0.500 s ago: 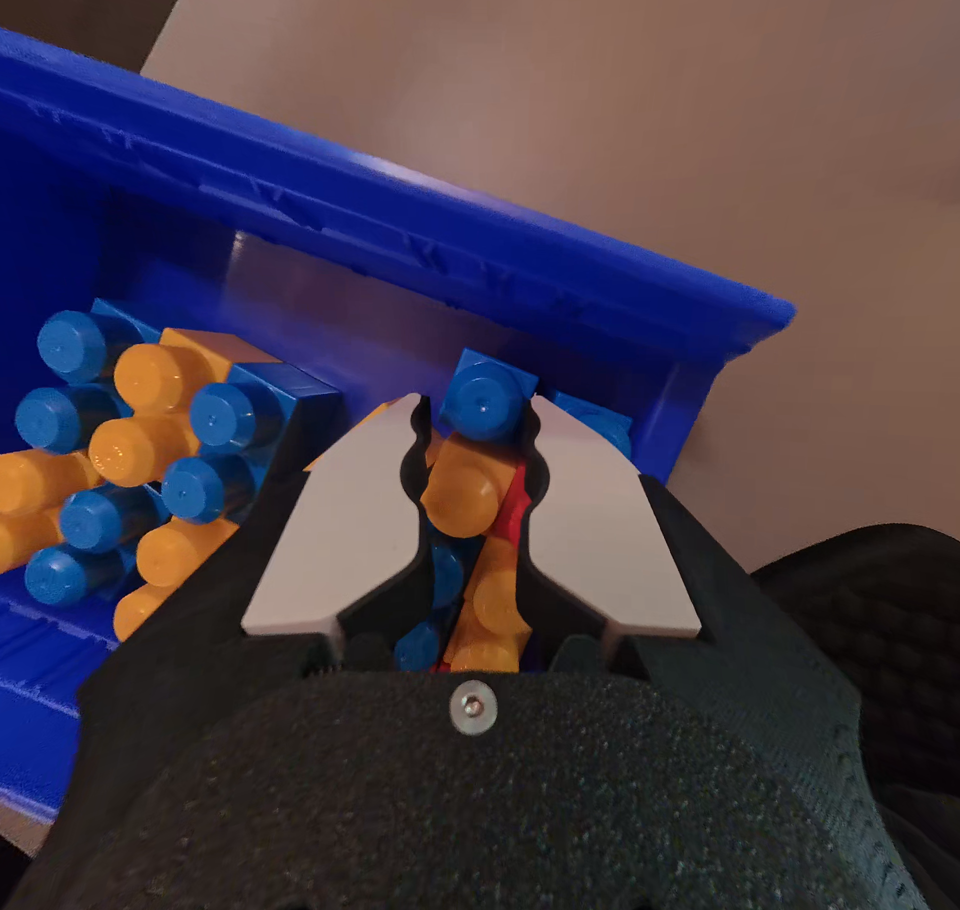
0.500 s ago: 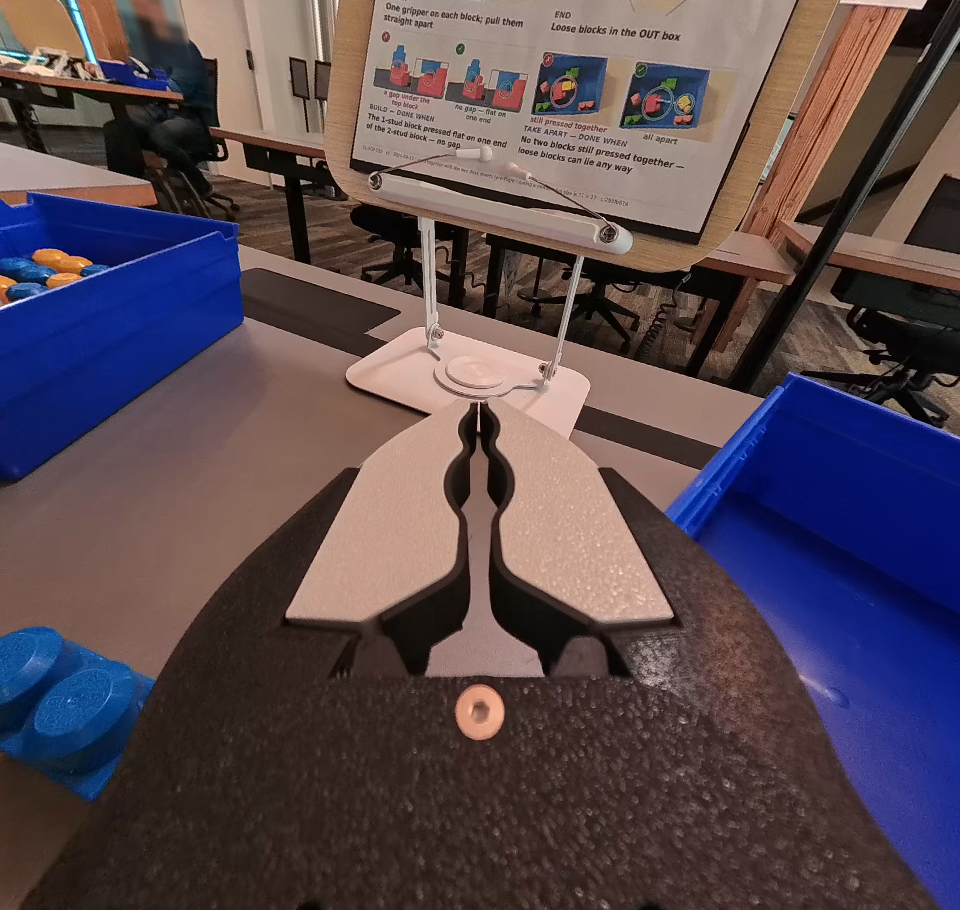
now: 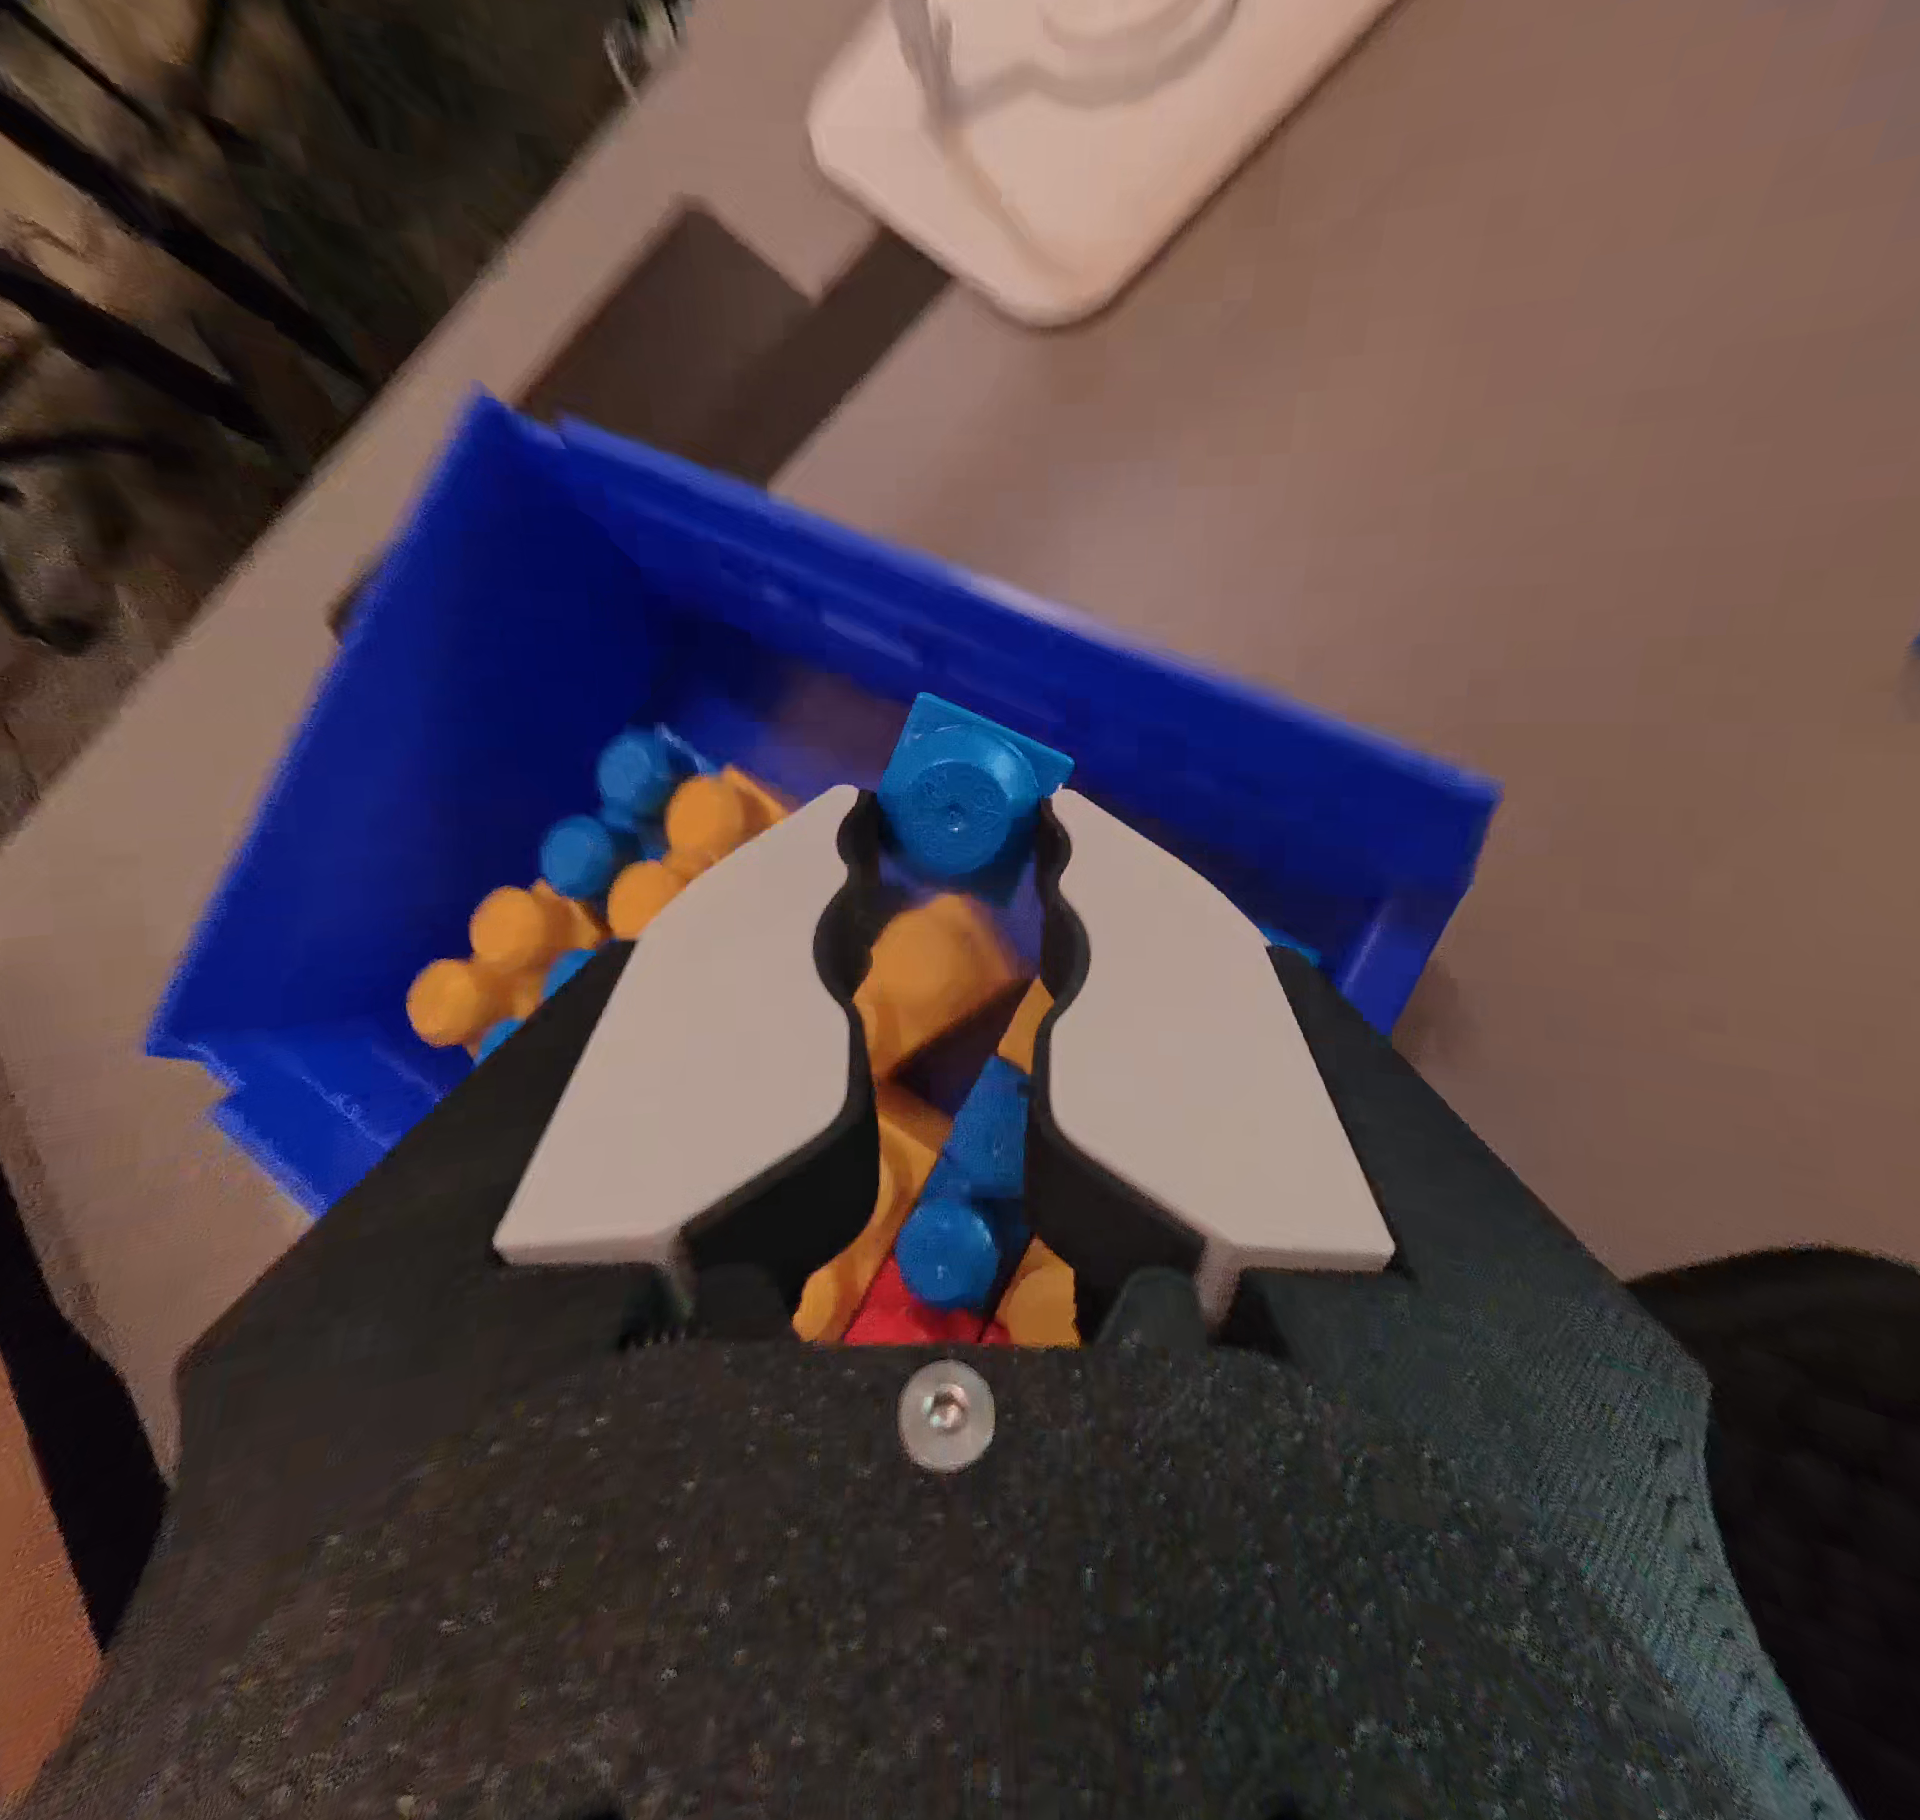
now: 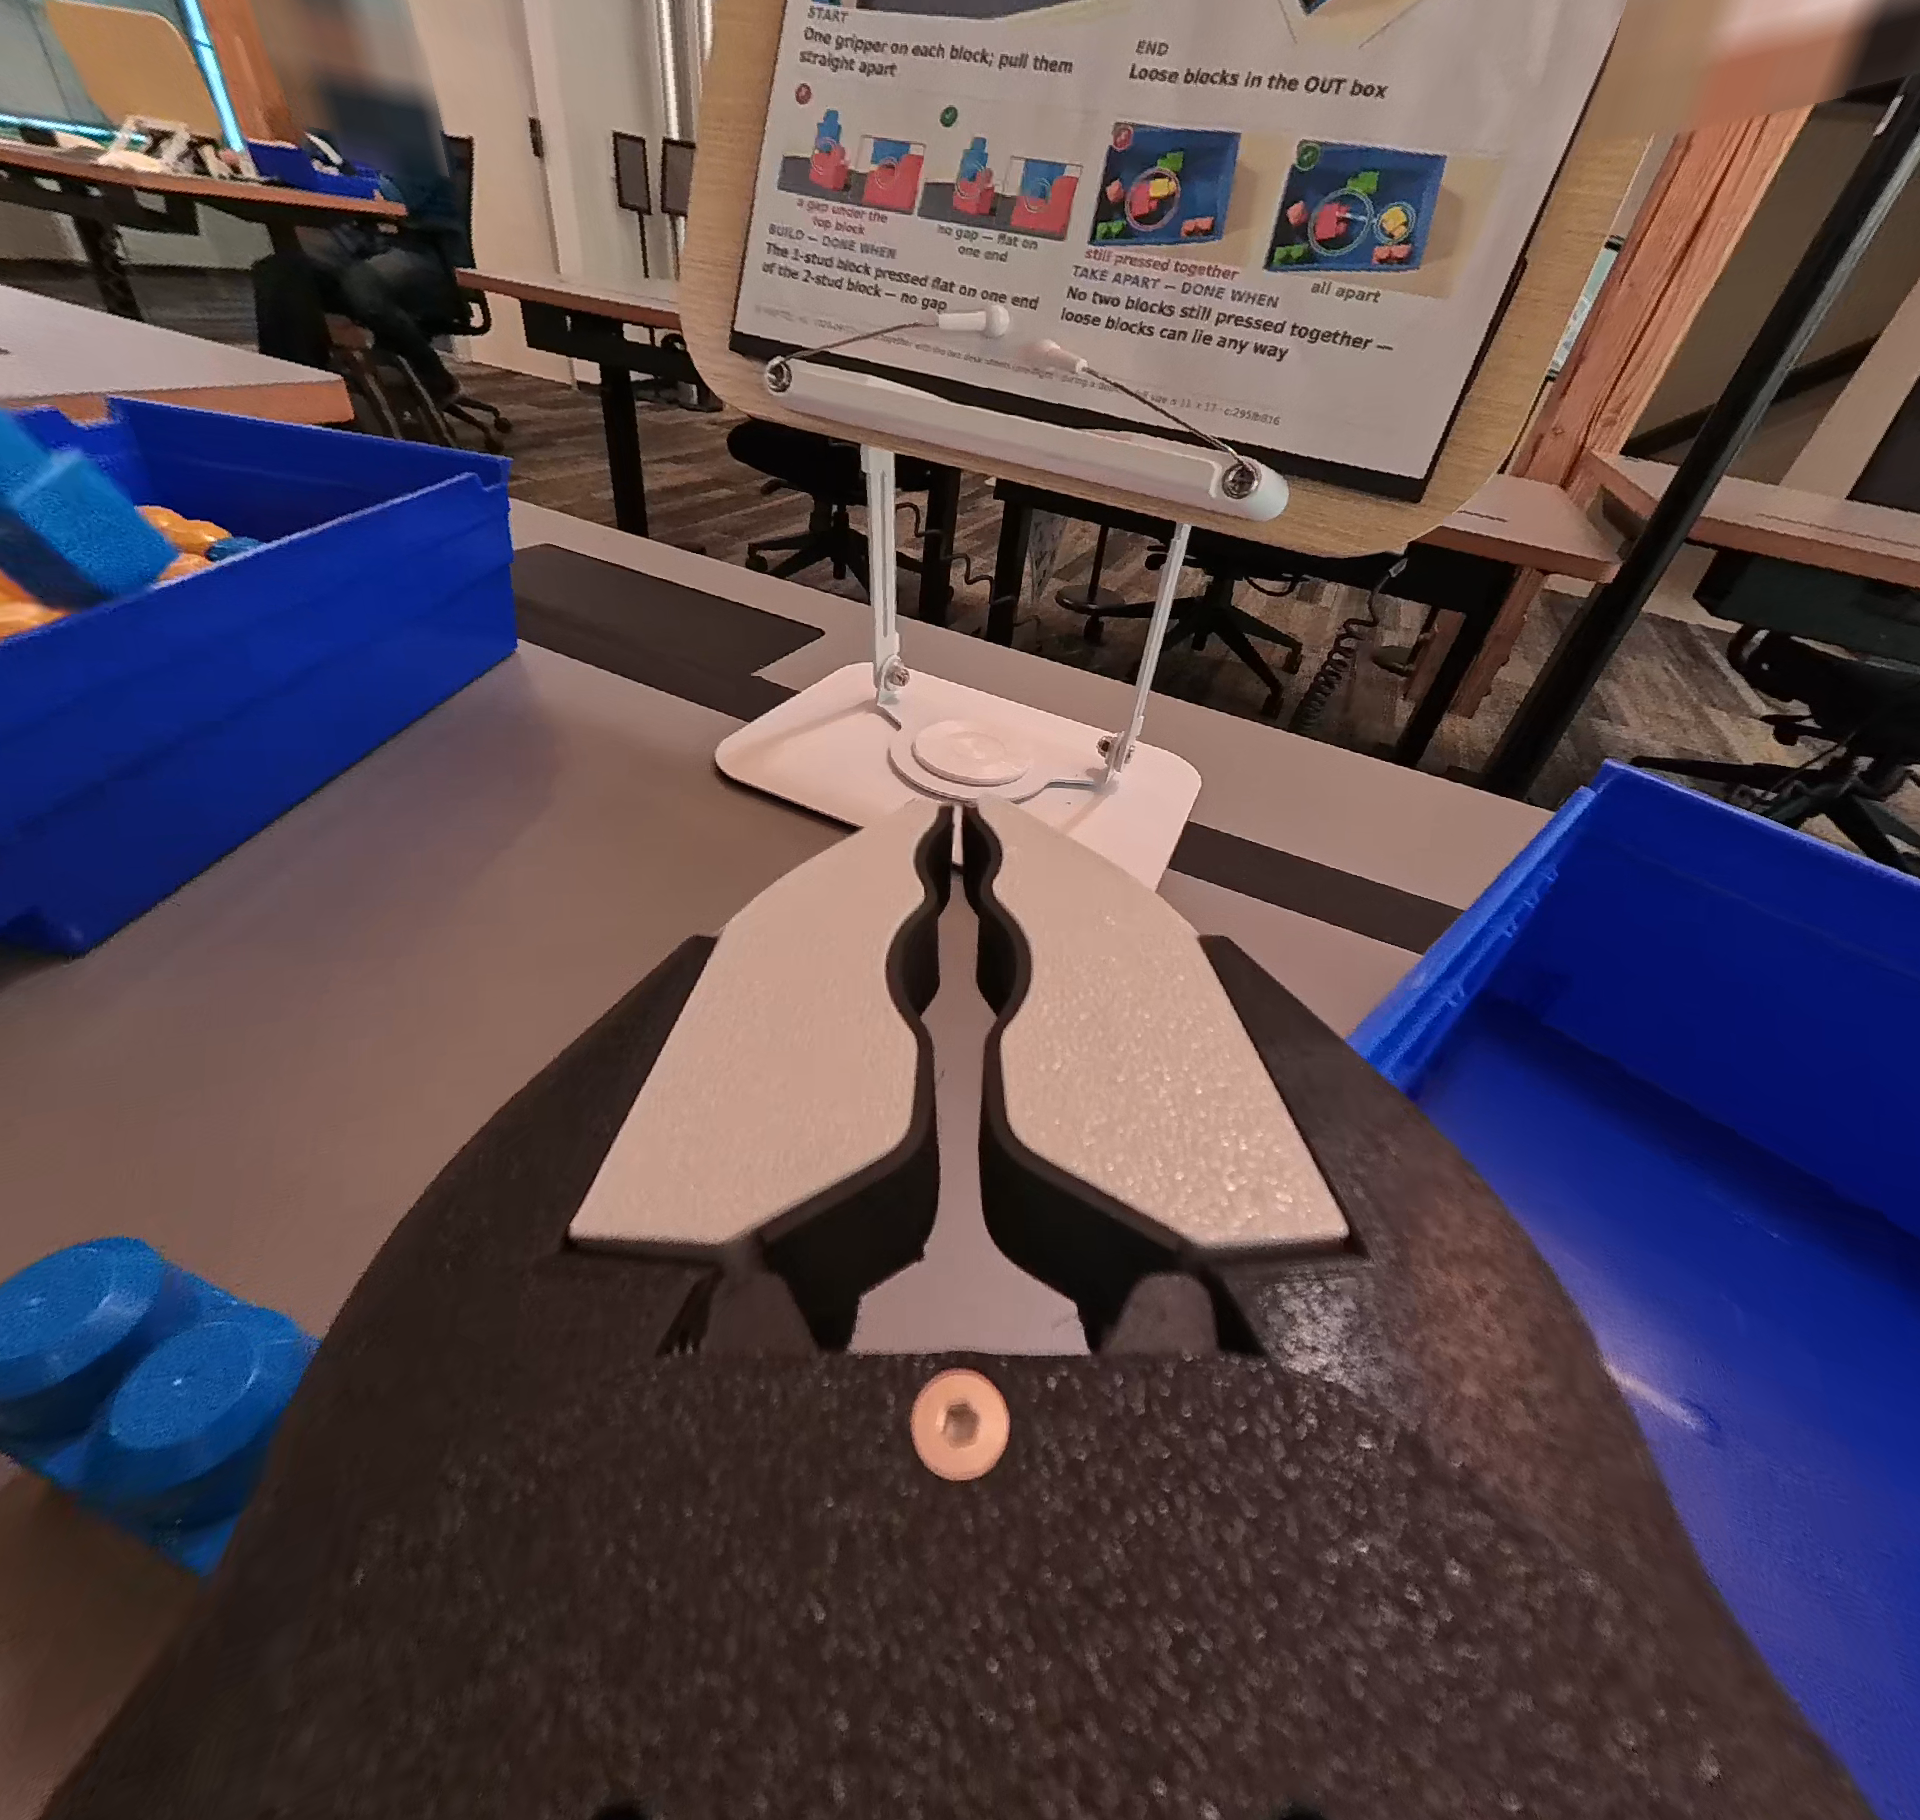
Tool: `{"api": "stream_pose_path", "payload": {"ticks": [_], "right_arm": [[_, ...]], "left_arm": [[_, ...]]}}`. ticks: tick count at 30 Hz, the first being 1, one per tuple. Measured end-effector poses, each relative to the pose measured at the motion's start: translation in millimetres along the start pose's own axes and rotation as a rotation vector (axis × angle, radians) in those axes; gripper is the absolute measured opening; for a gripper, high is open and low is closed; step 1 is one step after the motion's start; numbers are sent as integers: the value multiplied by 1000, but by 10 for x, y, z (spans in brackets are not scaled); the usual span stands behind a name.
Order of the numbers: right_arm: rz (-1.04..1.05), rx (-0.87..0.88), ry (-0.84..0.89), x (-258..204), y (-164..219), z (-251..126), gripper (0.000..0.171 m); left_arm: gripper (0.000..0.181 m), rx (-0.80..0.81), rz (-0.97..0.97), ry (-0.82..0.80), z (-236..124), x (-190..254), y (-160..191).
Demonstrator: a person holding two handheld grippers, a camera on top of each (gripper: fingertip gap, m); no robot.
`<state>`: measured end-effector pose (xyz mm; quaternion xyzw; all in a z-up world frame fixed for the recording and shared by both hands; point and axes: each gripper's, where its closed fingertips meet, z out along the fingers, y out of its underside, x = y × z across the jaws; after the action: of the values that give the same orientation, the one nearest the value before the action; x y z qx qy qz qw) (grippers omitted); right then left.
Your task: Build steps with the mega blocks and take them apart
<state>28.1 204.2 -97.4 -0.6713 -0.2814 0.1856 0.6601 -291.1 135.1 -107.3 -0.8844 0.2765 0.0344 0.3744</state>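
Left wrist view. My left gripper (image 3: 951,814) pinches a blue one-stud block (image 3: 961,809) at its fingertips, held above the blue bin (image 3: 436,731), which is the landmark here. Orange blocks (image 3: 520,939) and more blue ones lie loose inside the bin, well below the held block. Beyond the bin's far wall the grey table (image 3: 1558,523) lies open up to a white stand base (image 3: 1091,108); the table edge runs just past the bin's far-left corner. Half a second ago this gripper sat low among the blocks, close to that wall; it has since risen and the block has come up with it.

Right wrist view. My right gripper (image 4: 958,820) has its jaws pressed almost together, holding nothing, as before. Only this view shows a blue two-stud block (image 4: 135,1375) on the table at lower left, on the near side of that bin (image 4: 260,627), a second blue bin (image 4: 1662,991) at right, and the instruction board (image 4: 1091,160) on the stand.
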Motion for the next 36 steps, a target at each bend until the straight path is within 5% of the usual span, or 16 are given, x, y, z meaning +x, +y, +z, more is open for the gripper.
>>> {"api": "stream_pose_path", "payload": {"ticks": [5, 10, 18, 24, 28, 32, 36], "right_arm": [[-22, 49, -92, -155, -102, -40, 6], [-109, 86, -266, -480, -204, -118, 13], [-307, 43, -559, -1187, -87, -302, 38], [-429, -31, -606, -1407, 59, -348, 49], [-461, -38, -580, -1390, 88, -336, 37], [-345, 10, -623, -1345, -42, -384, 36], [35, 130, -726, -1145, -362, -465, 36]], "left_arm": [[29, 223, 64, 49, -399, 327, -568], [29, 270, 208, 199, -454, 937, -843], [29, 169, 407, 360, -93, 1775, -909], [29, 142, 502, 413, 20, 2184, -920], [29, 147, 540, 413, 9, 2276, -925], [30, 277, 517, 474, -121, 2301, -1051], [52, 498, 442, 598, -382, 2293, -1243]]}}
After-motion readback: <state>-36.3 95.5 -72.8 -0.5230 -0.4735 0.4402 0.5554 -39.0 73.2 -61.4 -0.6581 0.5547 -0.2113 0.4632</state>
